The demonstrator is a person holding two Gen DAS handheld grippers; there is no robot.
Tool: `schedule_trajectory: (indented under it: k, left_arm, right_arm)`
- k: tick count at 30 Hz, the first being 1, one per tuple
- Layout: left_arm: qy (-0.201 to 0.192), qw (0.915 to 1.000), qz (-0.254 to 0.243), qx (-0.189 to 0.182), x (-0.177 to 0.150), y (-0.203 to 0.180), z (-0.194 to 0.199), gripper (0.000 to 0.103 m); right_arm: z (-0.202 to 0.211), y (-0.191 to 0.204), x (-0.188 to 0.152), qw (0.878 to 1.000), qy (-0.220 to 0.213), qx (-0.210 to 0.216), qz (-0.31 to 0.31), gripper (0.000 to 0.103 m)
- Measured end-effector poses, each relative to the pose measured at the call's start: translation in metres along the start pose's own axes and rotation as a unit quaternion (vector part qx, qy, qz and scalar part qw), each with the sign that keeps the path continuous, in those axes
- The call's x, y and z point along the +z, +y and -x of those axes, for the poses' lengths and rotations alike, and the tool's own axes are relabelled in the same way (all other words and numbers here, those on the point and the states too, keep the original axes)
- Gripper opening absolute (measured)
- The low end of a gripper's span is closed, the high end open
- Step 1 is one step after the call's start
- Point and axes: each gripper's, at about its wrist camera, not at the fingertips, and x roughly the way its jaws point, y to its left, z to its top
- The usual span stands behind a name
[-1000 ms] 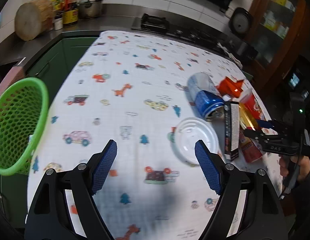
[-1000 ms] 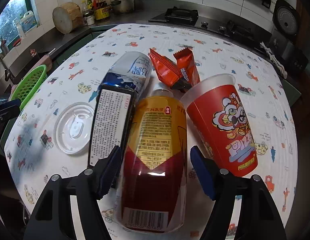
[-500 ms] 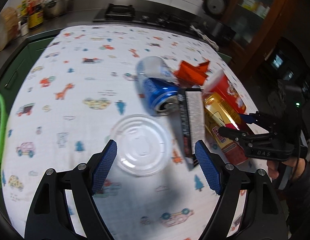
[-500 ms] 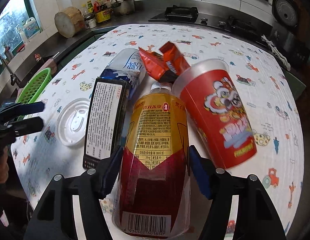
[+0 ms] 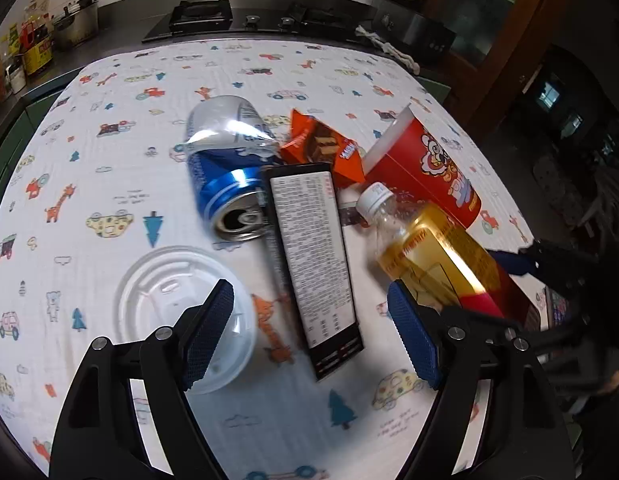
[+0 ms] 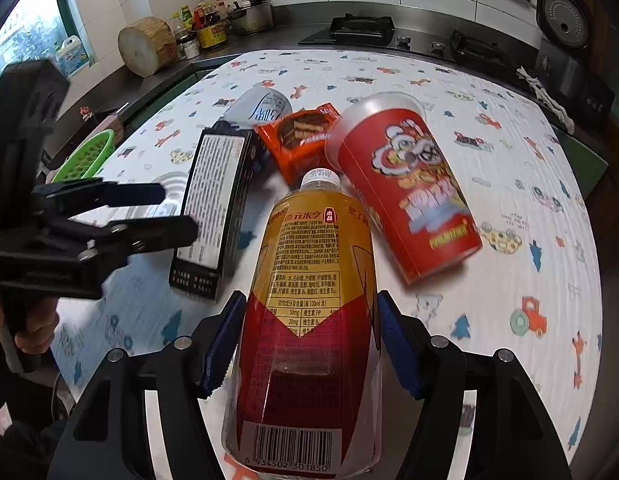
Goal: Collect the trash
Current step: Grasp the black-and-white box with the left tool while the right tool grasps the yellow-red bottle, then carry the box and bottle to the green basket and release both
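Observation:
Trash lies on the patterned tablecloth point(image 5: 109, 128). My right gripper point(image 6: 311, 340) is shut on a yellow-and-red drink bottle point(image 6: 309, 312) that lies on its side; it also shows in the left wrist view point(image 5: 437, 260). My left gripper point(image 5: 309, 336) is open and empty, its pads on either side of the near end of a black box point(image 5: 313, 252), above the cloth. A white plastic lid point(image 5: 177, 312) lies under its left finger. A blue can point(image 5: 225, 168), an orange snack wrapper point(image 5: 325, 148) and a red paper cup point(image 5: 425, 168) lie behind.
A green mesh basket point(image 6: 85, 156) sits at the table's left edge. A counter with a stove point(image 6: 361, 28), a pot, jars and a wooden block point(image 6: 145, 50) runs along the far side. A dark cabinet point(image 5: 509, 20) stands at the far right.
My left gripper has swung right from the lid towards the black box. My right gripper has closed in on the bottle, and the red cup has shifted a little.

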Motion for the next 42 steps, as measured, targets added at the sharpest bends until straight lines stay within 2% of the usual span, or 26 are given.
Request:
schedule_trajectory:
  k: [15,17,19,20,24,32,38,42]
  left_arm:
    - [0.008,0.9943,0.023,0.104,0.014,-0.021,-0.028,0.078]
    - [0.008,0.9932,0.020,0.114,0.015,-0.023,-0.032,0.071]
    - [0.012,0.9931,0.017,0.115,0.016,-0.024,-0.035,0.050]
    - [0.014,0.9932,0.017,0.114,0.016,-0.023,-0.036,0.046]
    - [0.007,0.9945,0.018,0.103,0.012,-0.018,-0.031,0.045]
    - [-0.002,0.9983,0.020,0.055,-0.001,-0.001,-0.003,0.044]
    - [-0.017,0.9982,0.023,0.052,-0.014,0.024,0.028,0.044]
    - [-0.028,0.9973,0.045,0.051,-0.022,0.053,0.050,0.044]
  right_arm:
    - [0.008,-0.012,-0.018,1.000,-0.005,0.008,-0.010,0.064]
    - [0.008,-0.012,-0.018,1.000,-0.007,0.009,-0.010,0.064]
    - [0.008,-0.012,-0.018,1.000,-0.007,0.008,-0.010,0.064]
    - [0.008,-0.012,-0.018,1.000,-0.007,0.008,-0.010,0.064]
    - [0.011,-0.010,-0.020,1.000,-0.011,0.007,-0.012,0.064]
    - [0.021,0.003,-0.021,1.000,-0.019,0.017,-0.010,0.063]
    - [0.032,0.026,-0.020,0.999,-0.029,0.021,0.001,0.063]
    - [0.040,0.043,-0.014,0.999,-0.037,0.022,0.015,0.063]
